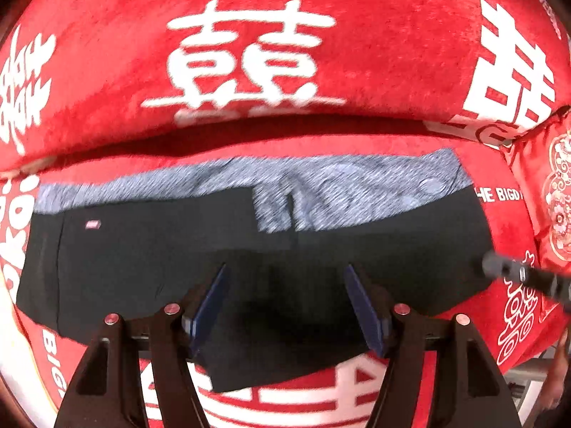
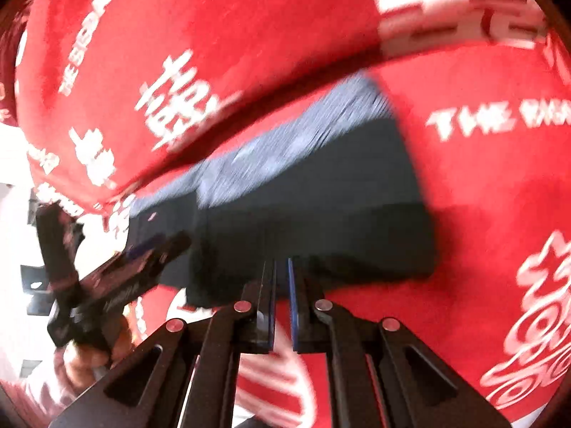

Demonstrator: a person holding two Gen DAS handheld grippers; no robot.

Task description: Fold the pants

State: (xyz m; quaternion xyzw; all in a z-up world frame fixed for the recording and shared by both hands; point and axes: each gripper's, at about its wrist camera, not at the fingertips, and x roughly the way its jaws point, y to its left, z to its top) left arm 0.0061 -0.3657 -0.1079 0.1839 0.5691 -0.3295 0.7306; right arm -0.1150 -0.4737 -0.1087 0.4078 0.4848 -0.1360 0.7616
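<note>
The black pants lie folded on a red blanket, with a grey patterned inner waistband along the far edge. My left gripper is open, its blue pads spread over the near part of the pants with nothing between them. In the right wrist view the pants lie ahead, blurred. My right gripper has its pads almost together with a thin gap, at the near edge of the pants; nothing shows between them. The left gripper shows there at left, over the pants' left end.
The red blanket with white characters covers the whole surface, and a thick fold of it rises just behind the pants. A red patterned cushion lies at the right. The right gripper's tip shows at the right edge.
</note>
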